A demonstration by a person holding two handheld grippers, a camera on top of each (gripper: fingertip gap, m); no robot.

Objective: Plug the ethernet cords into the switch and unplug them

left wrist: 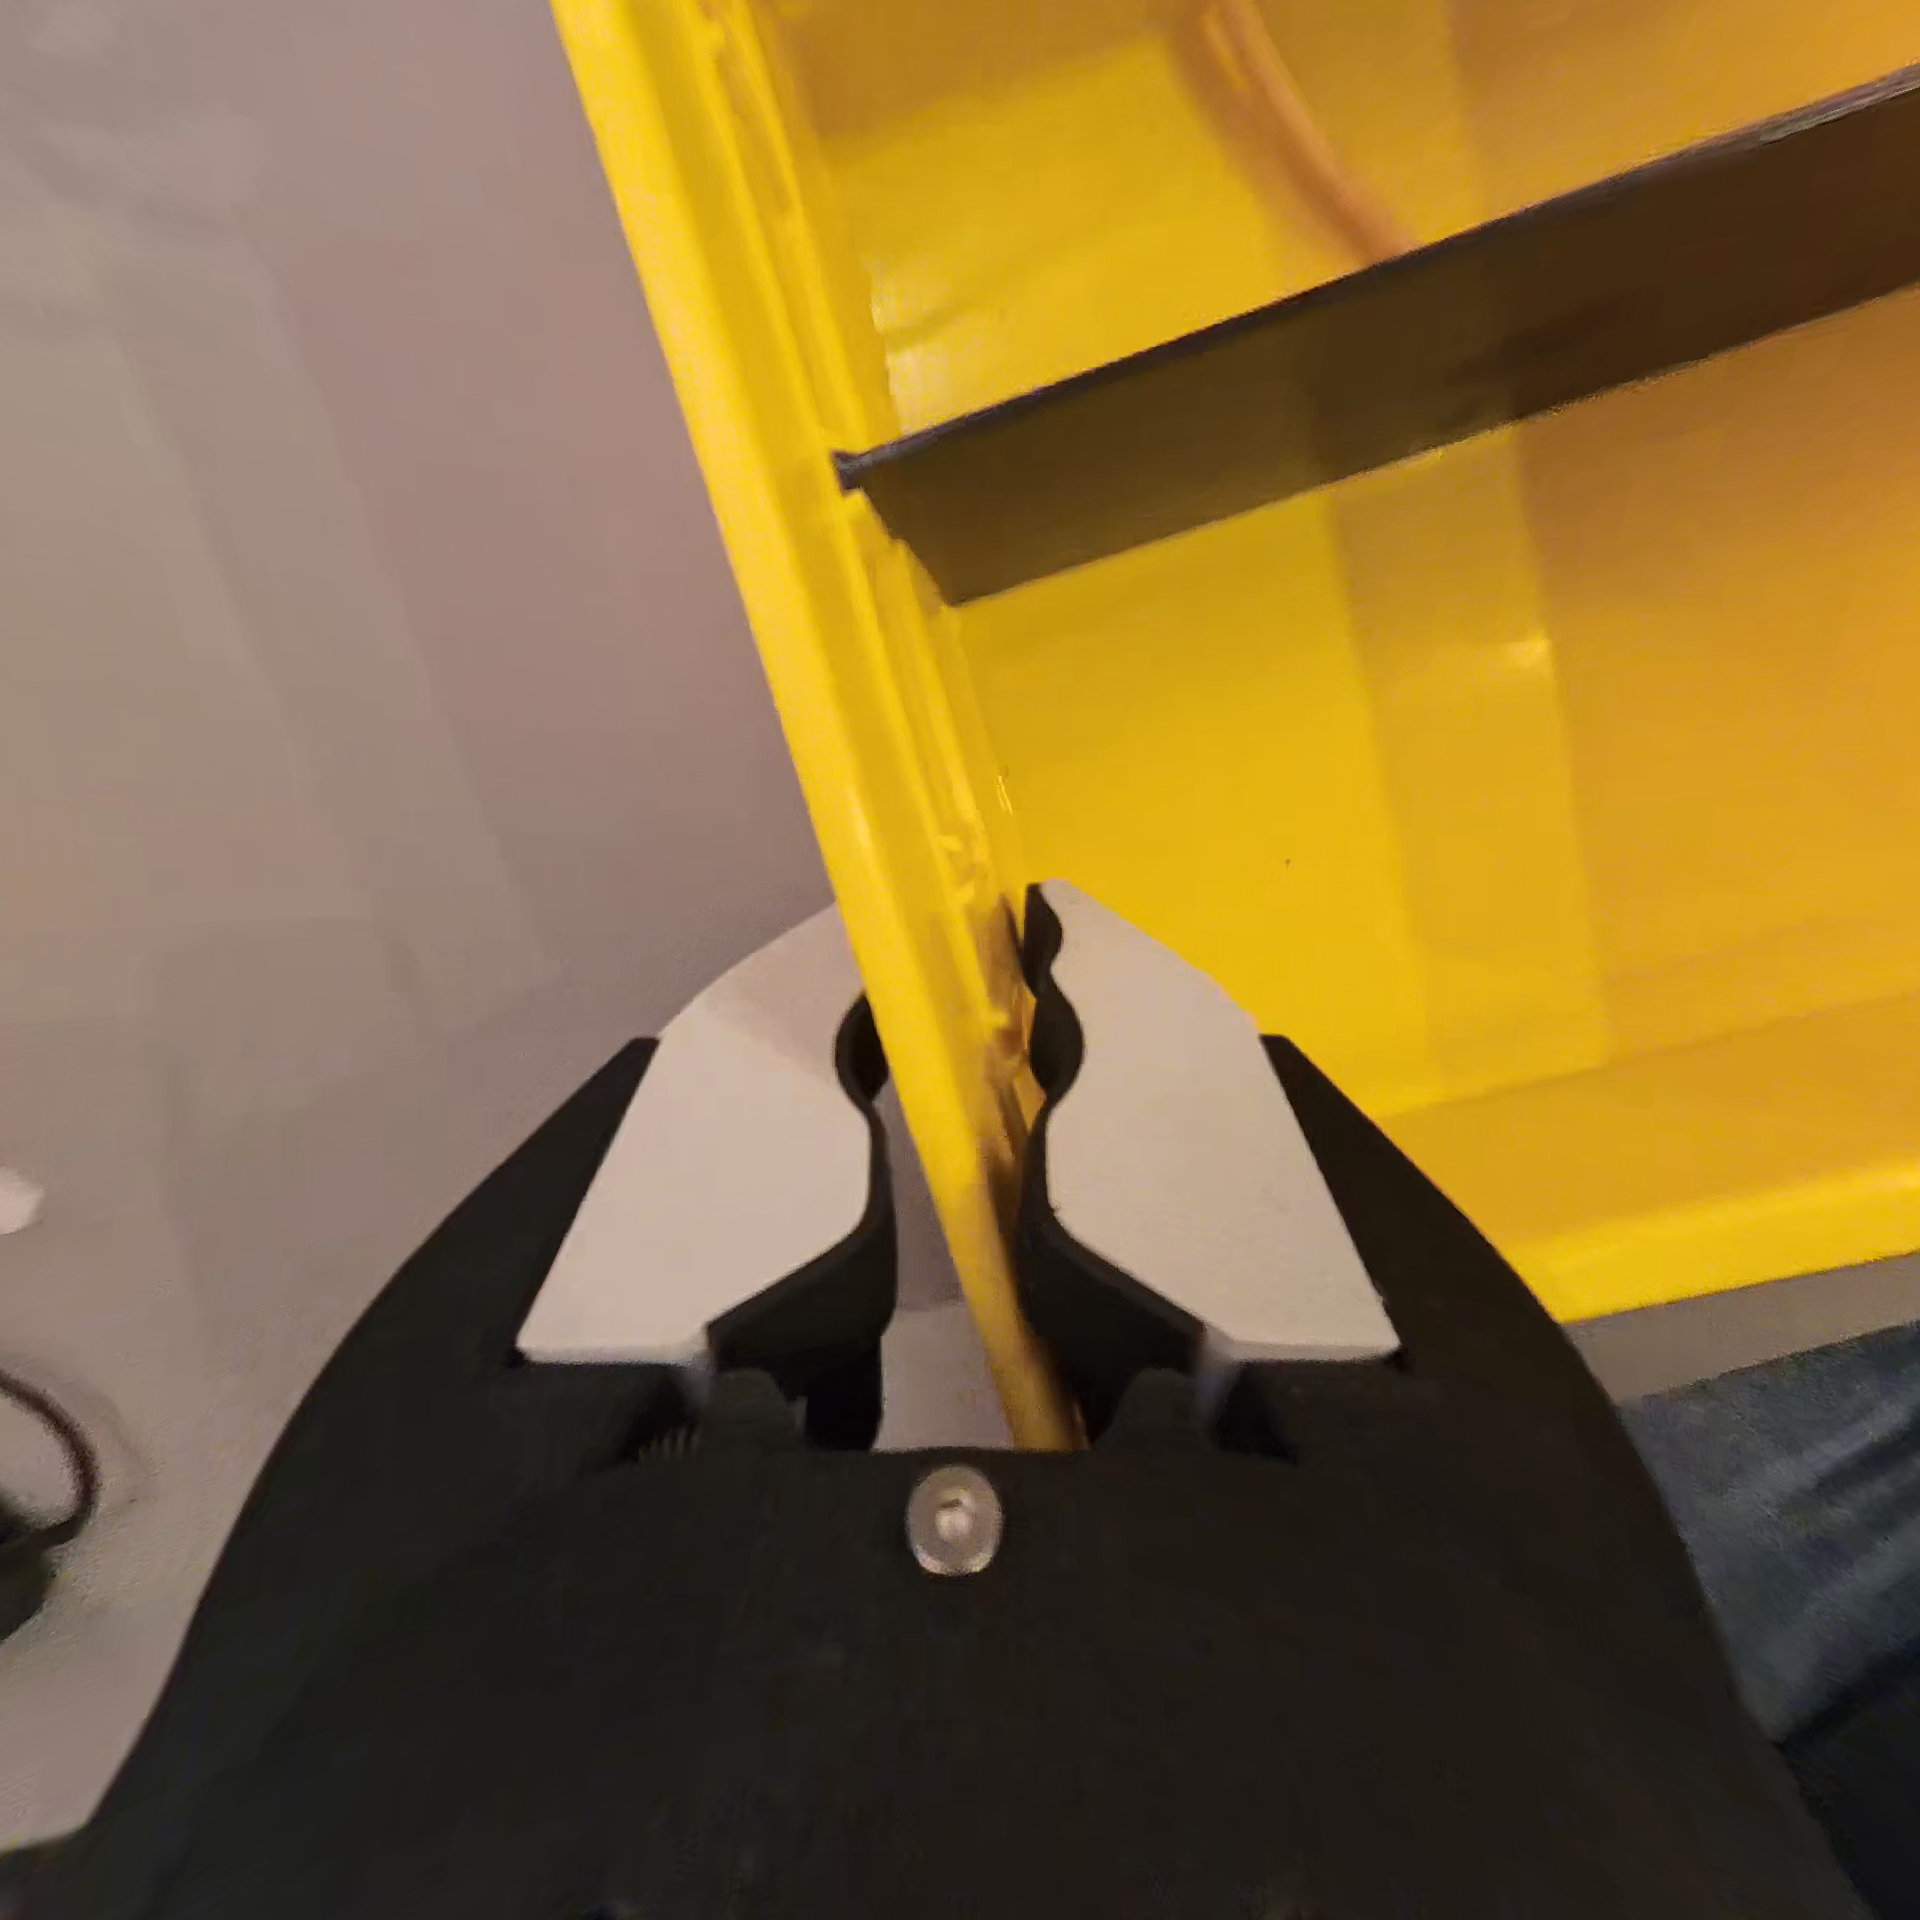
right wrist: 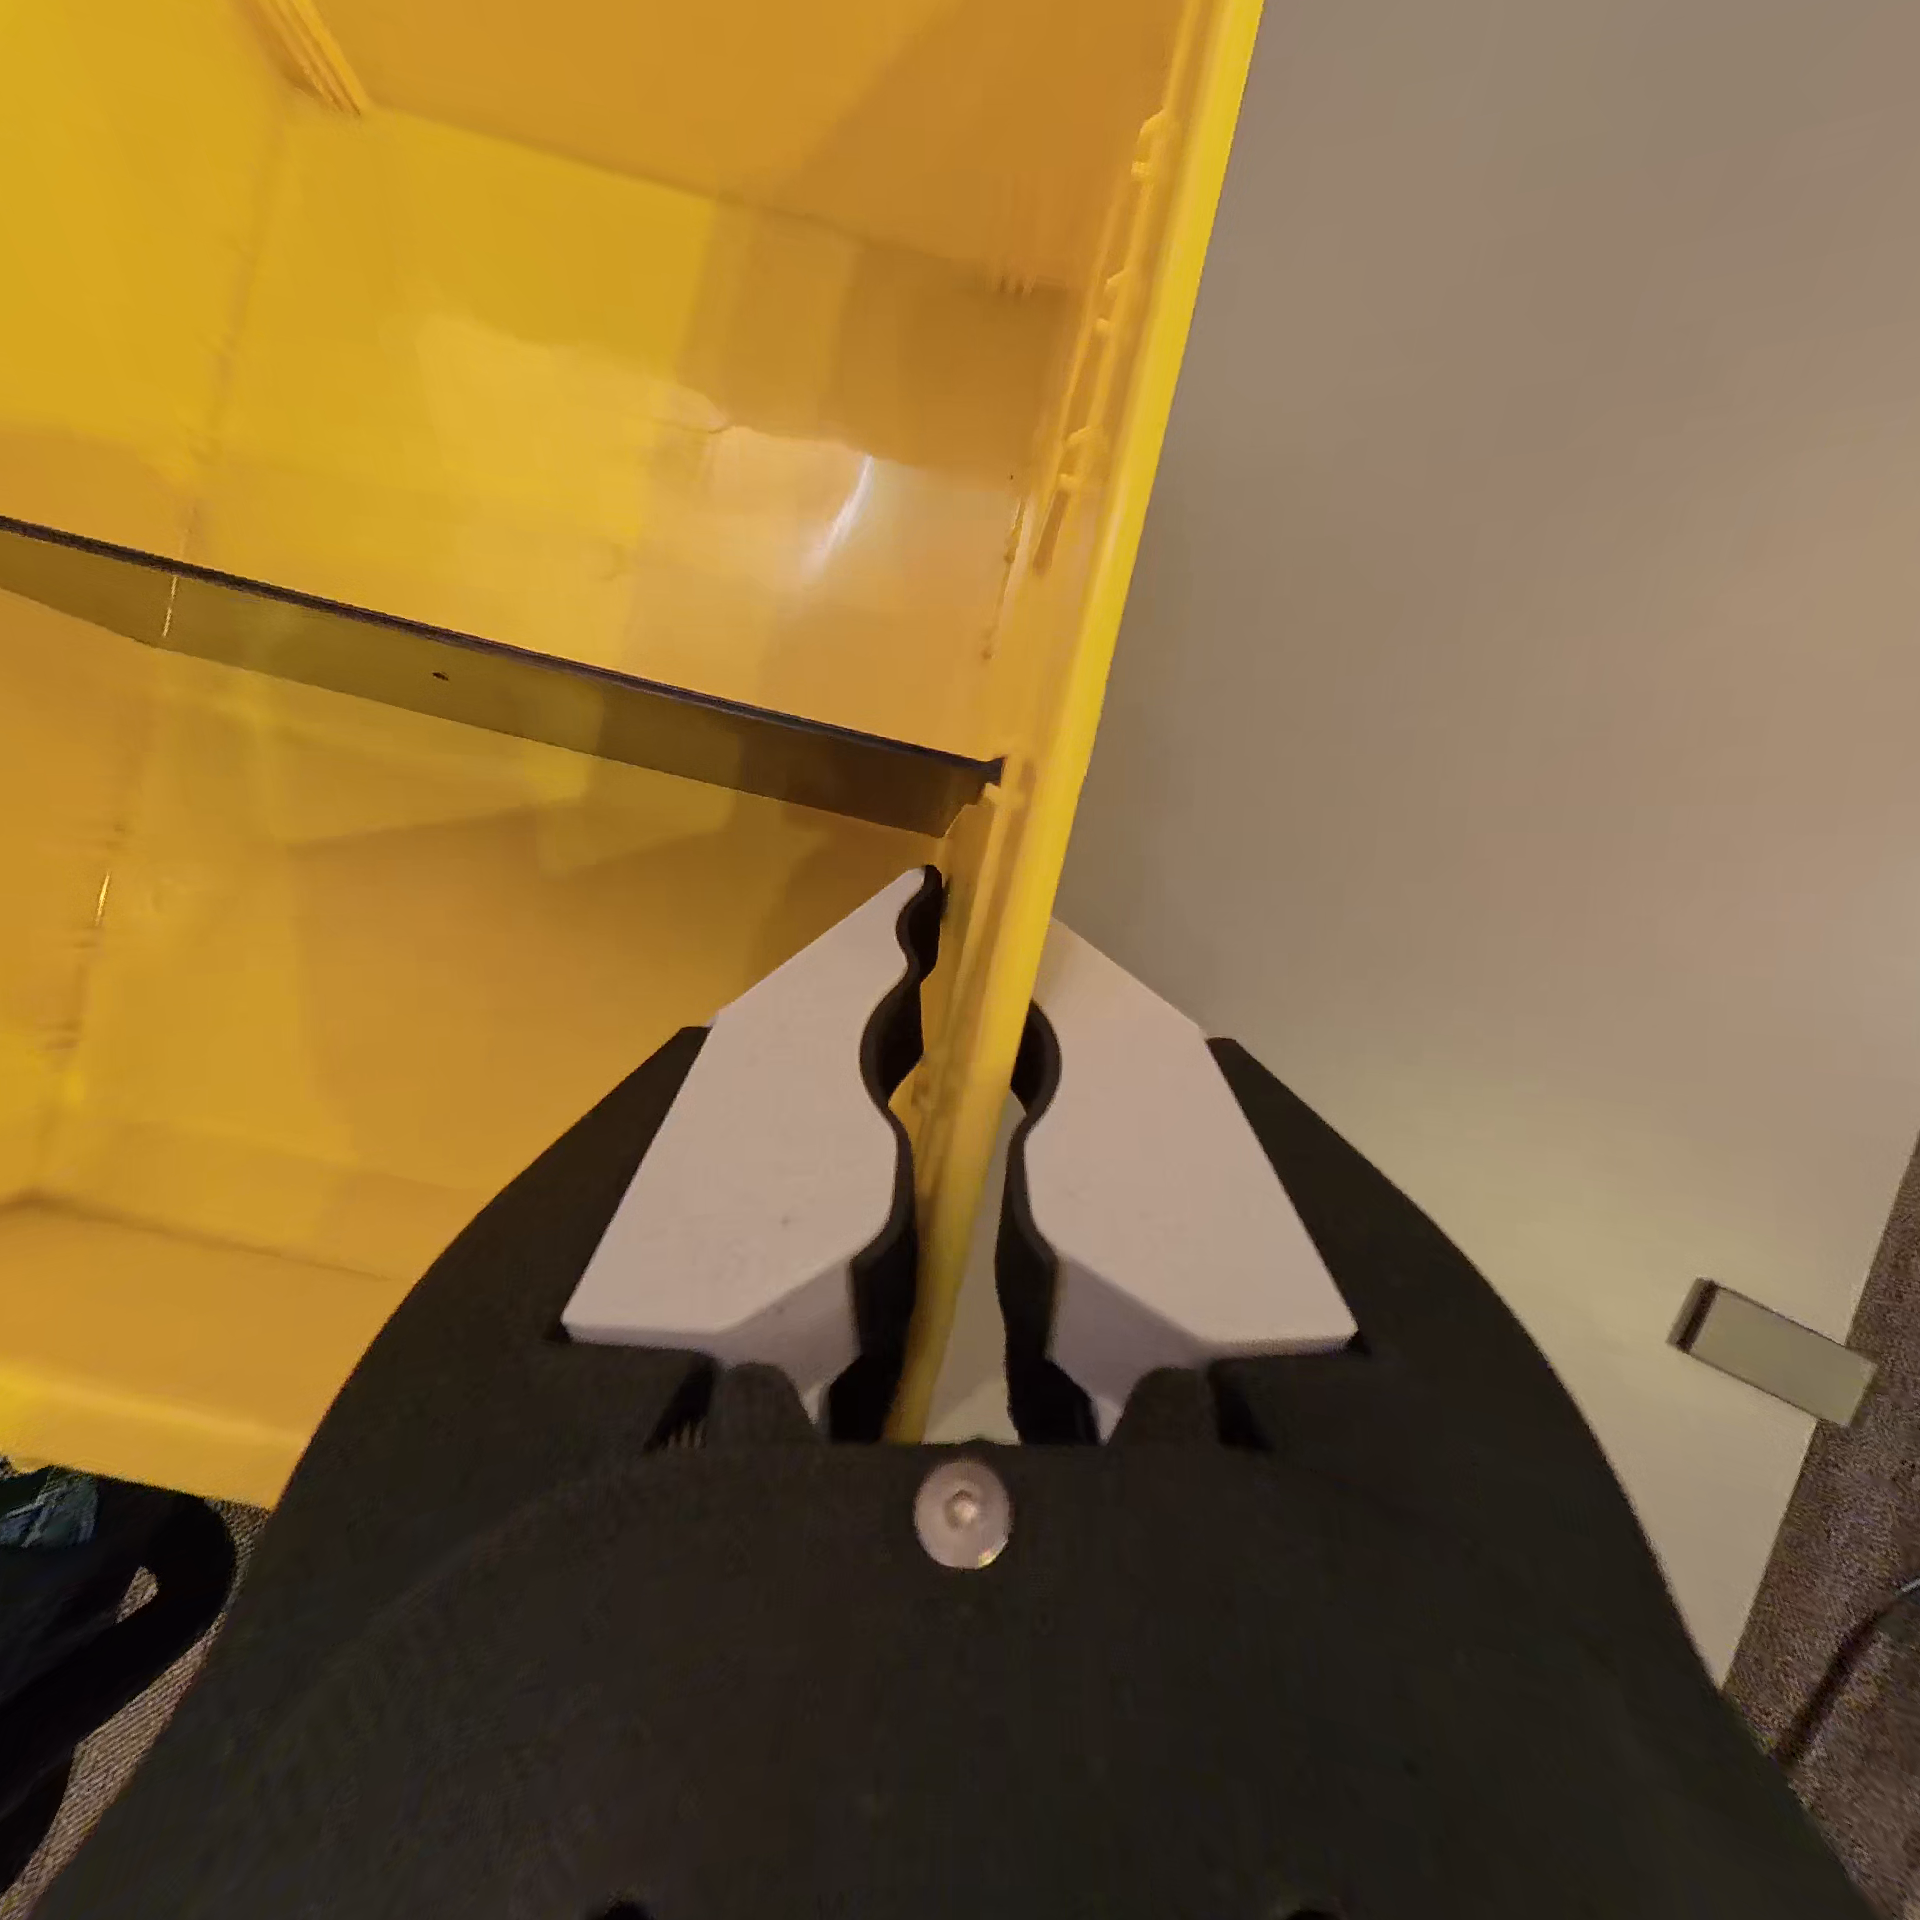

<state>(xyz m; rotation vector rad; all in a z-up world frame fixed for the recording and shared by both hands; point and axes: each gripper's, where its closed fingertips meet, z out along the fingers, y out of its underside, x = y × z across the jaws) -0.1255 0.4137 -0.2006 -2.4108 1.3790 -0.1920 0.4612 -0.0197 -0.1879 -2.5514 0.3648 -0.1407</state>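
No ethernet cord or switch shows in either view. A yellow plastic bin (left wrist: 1351, 831) with a black divider (left wrist: 1351, 416) across its inside fills both views. My left gripper (left wrist: 956, 987) is shut on the bin's left side wall (left wrist: 790, 520), one finger inside and one outside. My right gripper (right wrist: 987, 935) is shut on the same bin's (right wrist: 416, 416) right side wall (right wrist: 1132, 520), just below the end of the divider (right wrist: 520, 686). The bin's inside looks empty where it shows.
A pale wall (right wrist: 1507, 623) lies behind the bin. Grey carpet (right wrist: 1849, 1558) with a small metal plate (right wrist: 1766, 1361) and a thin cable (right wrist: 1849, 1673) is at lower right. Blue denim (left wrist: 1787, 1558) and a dark cable (left wrist: 62, 1475) show in the left wrist view. My right fingertips sit around 75 cm from my left ones.
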